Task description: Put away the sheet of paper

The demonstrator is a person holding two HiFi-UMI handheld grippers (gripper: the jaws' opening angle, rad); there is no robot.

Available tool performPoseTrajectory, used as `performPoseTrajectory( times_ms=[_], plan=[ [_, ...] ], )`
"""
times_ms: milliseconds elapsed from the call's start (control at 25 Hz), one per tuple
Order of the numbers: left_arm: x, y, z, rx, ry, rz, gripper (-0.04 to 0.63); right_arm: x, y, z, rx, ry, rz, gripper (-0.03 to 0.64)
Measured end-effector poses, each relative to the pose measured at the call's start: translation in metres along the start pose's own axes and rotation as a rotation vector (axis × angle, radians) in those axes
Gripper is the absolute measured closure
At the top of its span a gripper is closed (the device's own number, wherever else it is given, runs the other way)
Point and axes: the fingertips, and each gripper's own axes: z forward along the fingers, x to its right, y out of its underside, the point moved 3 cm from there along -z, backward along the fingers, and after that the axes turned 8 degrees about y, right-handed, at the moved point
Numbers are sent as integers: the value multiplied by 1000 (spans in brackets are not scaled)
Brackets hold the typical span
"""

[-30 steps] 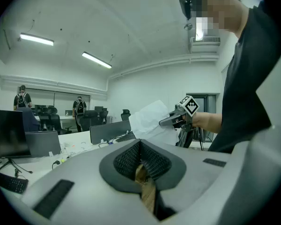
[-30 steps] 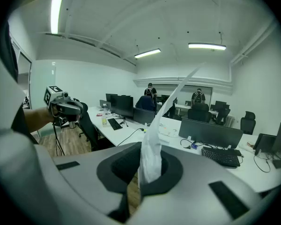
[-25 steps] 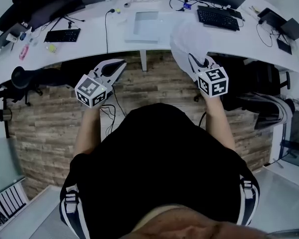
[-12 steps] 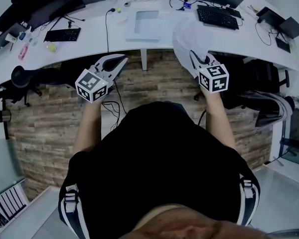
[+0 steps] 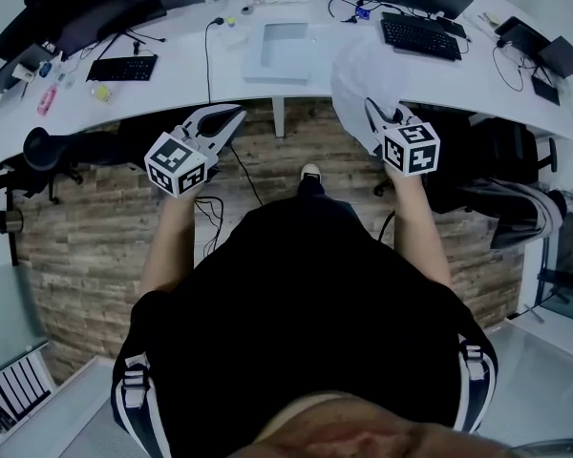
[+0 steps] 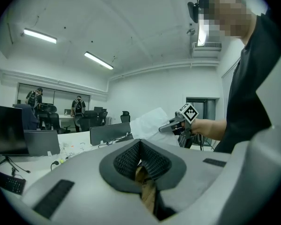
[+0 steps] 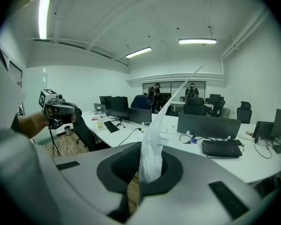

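The white sheet of paper (image 5: 359, 72) hangs crumpled in the air over the desk's front edge, and my right gripper (image 5: 377, 113) is shut on its lower end. In the right gripper view the sheet (image 7: 152, 144) rises from between the closed pads of that gripper (image 7: 143, 167) and curls up to the right. My left gripper (image 5: 231, 119) is held at the same height to the left, shut with nothing in it (image 6: 139, 150). From the left gripper view the paper (image 6: 150, 120) and the right gripper (image 6: 171, 125) show off to the right.
A long curved white desk (image 5: 172, 92) lies ahead with a flat white tray (image 5: 282, 44), keyboards (image 5: 420, 36) (image 5: 121, 67), monitors and cables. Office chairs (image 5: 48, 151) (image 5: 516, 203) stand at both sides on the wooden floor (image 5: 95, 246). My shoe (image 5: 309, 173) shows below the desk.
Both grippers have drifted slightly up towards the desk, the paper still in the right one. A shoe has come into view in front of my body.
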Motion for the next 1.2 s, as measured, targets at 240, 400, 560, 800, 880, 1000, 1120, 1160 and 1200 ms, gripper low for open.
performPoseTrajectory(
  times_ms=[240, 400, 560, 800, 880, 1000, 1120, 1160, 1200],
  plan=[
    [-13, -3, 10, -4, -7, -6, 574, 11, -1, 15, -16, -1, 2, 601],
    [-21, -4, 17, 15, -18, -21, 574, 21, 0, 22, -27, 3, 4, 601],
    [-30, 1, 23, 6, -12, -31, 574, 28, -7, 34, -28, 0, 3, 601],
    [-43, 4, 36, -7, 0, -65, 574, 39, -10, 51, -39, -2, 8, 601],
    [-47, 4, 42, -13, 8, -70, 574, 42, -13, 58, -39, -4, 10, 601],
    [-49, 5, 53, -26, 24, -81, 574, 48, -15, 66, -39, -8, 16, 601],
    [-53, 6, 62, -37, 39, -86, 574, 53, -17, 76, -41, -11, 19, 601],
    [-54, 7, 65, -39, 43, -85, 574, 54, -18, 79, -41, -13, 21, 601],
    [-56, 7, 68, -41, 46, -86, 574, 55, -18, 82, -42, -15, 23, 601]
  ],
)
